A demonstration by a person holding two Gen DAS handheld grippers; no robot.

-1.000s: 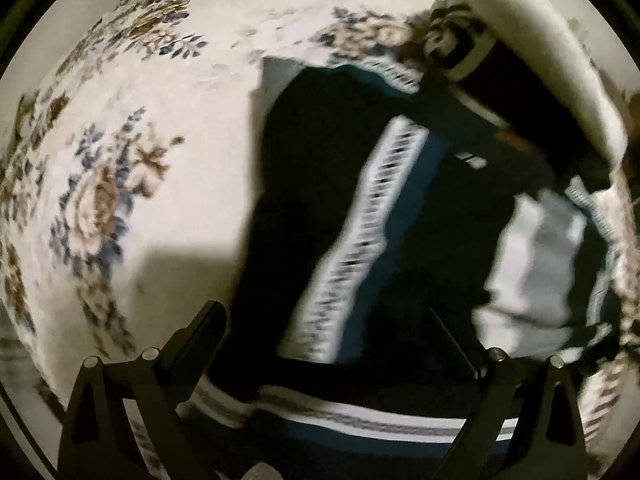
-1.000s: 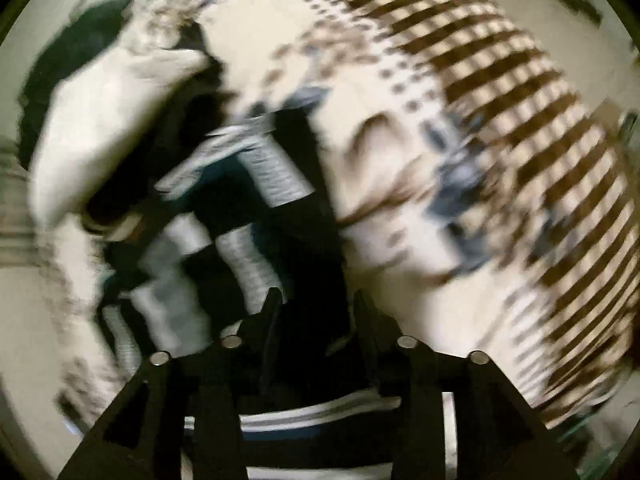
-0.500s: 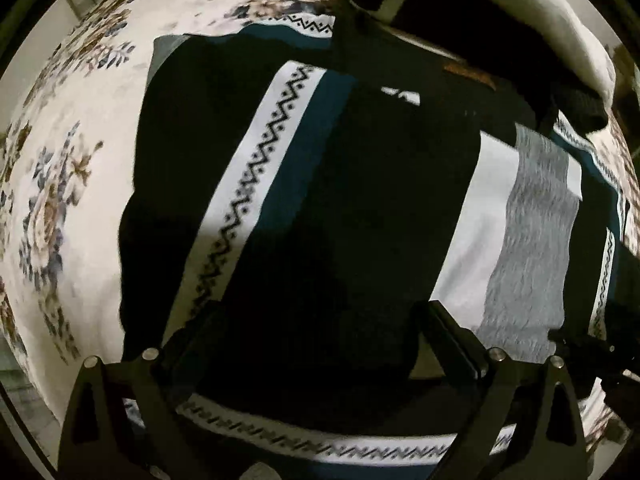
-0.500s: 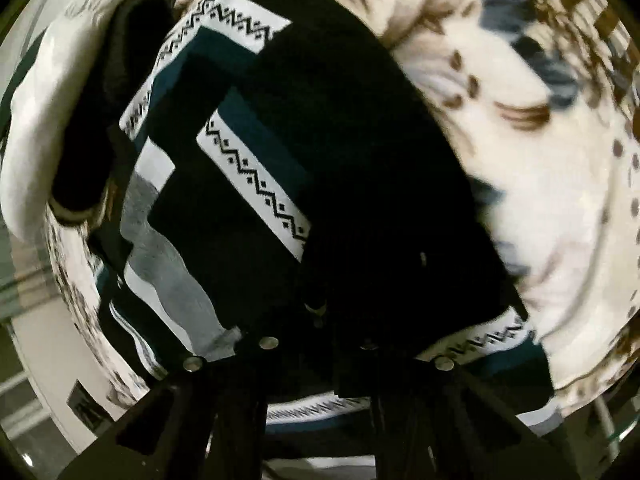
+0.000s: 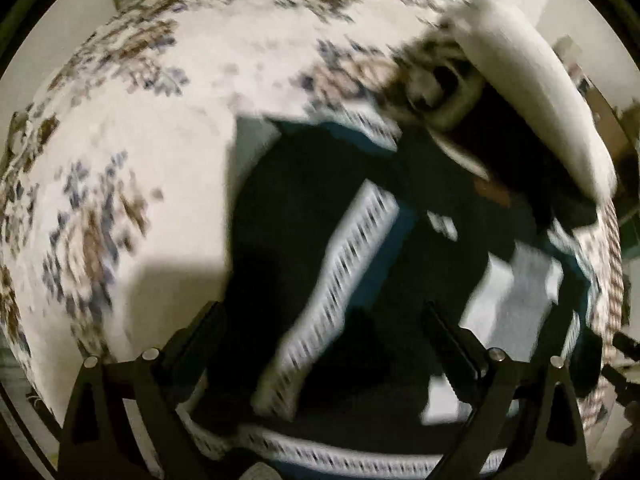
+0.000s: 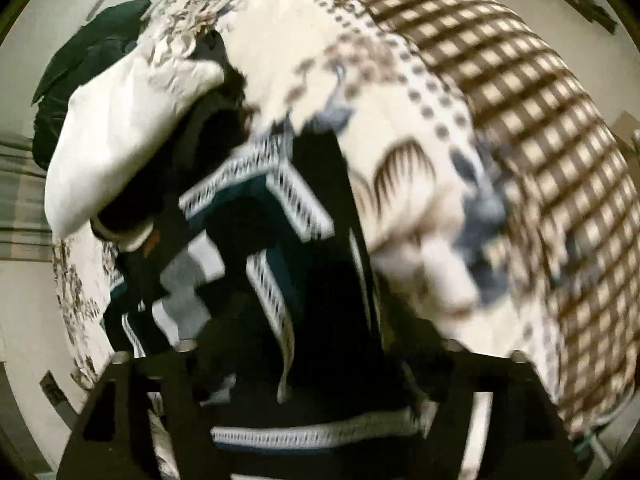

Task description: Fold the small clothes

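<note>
A small black knit sweater (image 5: pixel 304 216) with white zigzag bands and teal and grey stripes lies folded on a floral blanket. It also shows in the right wrist view (image 6: pixel 320 240). My left gripper (image 5: pixel 324 320) is open, its fingers spread wide just above the sweater's near hem. My right gripper (image 6: pixel 316 356) is also open and wide over the sweater's near edge, holding nothing. Both views are blurred by motion.
The cream floral blanket (image 5: pixel 132 160) spreads to the left; its brown checkered border (image 6: pixel 540 140) runs to the right. A white garment (image 5: pixel 532 92) over dark clothes lies at the sweater's far end and shows in the right wrist view (image 6: pixel 120 136).
Both grippers have pulled back and up from the sweater. The right gripper, shut half a second ago, now stands open. The left stays open.
</note>
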